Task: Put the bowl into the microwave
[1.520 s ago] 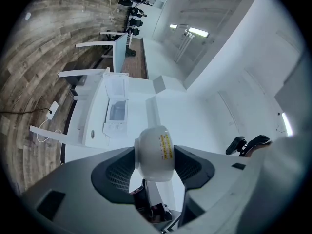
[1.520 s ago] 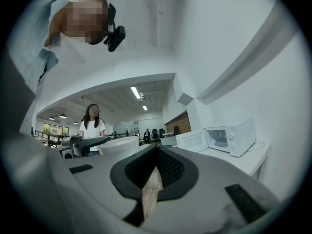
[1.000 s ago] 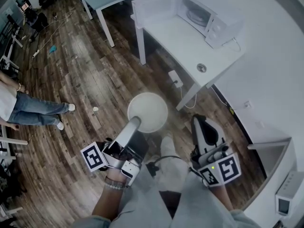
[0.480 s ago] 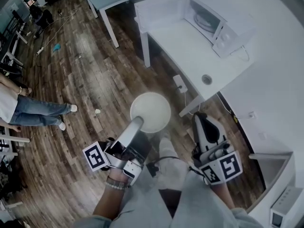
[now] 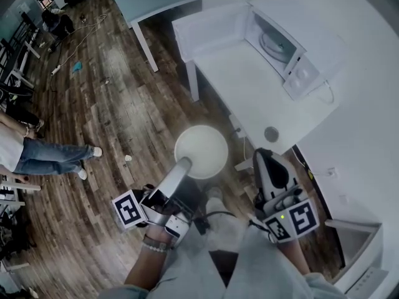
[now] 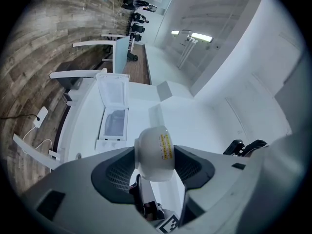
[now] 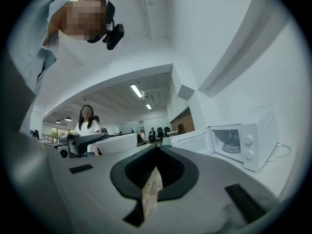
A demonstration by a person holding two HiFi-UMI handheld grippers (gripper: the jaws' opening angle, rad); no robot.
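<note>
Two grippers face the open microwave, at one o'clock on a white table in the head view. Left gripper grasps the white bowl by its rim, over wooden floor at centre; right gripper, at four o'clock, is clenched empty.

bowl carried nearer the microwave.

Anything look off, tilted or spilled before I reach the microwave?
Nothing stands out. The bowl is level in the left gripper, clamped at its rim, nothing spilled. The microwave stands square on the table with its door open.
</note>
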